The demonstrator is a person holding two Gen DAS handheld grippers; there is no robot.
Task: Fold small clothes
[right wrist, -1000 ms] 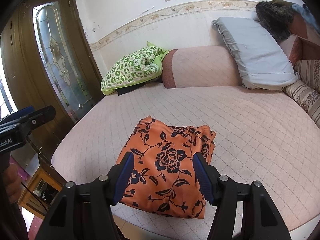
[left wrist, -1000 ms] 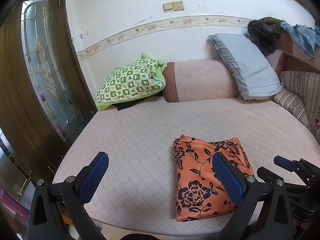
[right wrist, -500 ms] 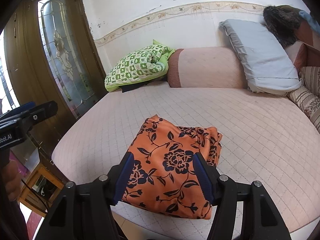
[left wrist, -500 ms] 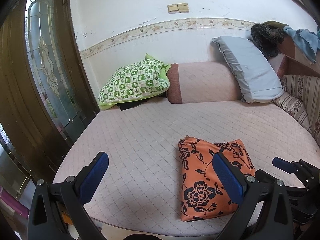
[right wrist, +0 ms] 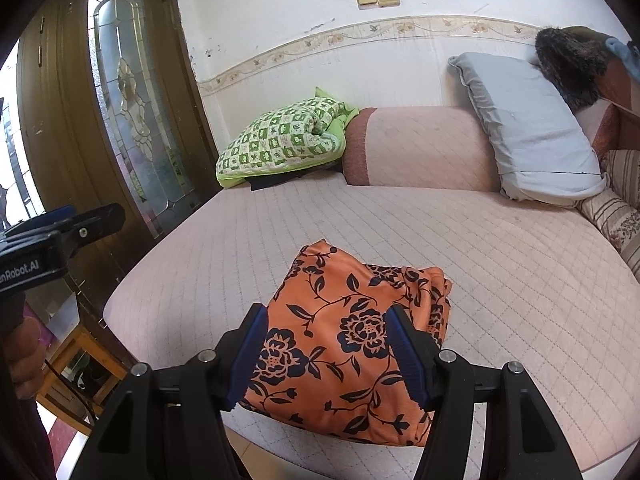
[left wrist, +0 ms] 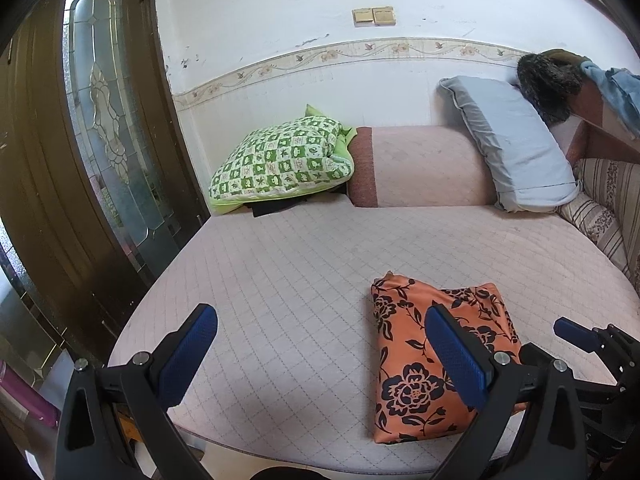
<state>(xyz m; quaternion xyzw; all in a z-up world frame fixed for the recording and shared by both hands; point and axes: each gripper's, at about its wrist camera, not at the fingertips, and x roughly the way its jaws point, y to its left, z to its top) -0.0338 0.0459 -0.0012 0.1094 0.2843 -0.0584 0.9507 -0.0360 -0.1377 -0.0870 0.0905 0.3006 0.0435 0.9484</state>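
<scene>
A folded orange cloth with black flowers lies near the front edge of the pink quilted bed; it also shows in the right wrist view. My left gripper is open and empty, held back from the bed edge to the left of the cloth. My right gripper is open and empty, held above the cloth's near part, apart from it. The right gripper's tip shows at the right of the left wrist view. The left gripper shows at the left of the right wrist view.
A green checked pillow, a pink bolster and a grey-blue pillow line the far wall. Striped cushions sit at the right. A wooden door with a glass pane stands left. A low wooden stool is beside the bed.
Both grippers have drawn back and tilted up slightly, so the cloth sits lower and a little further away in each view. The cloth has not moved.
</scene>
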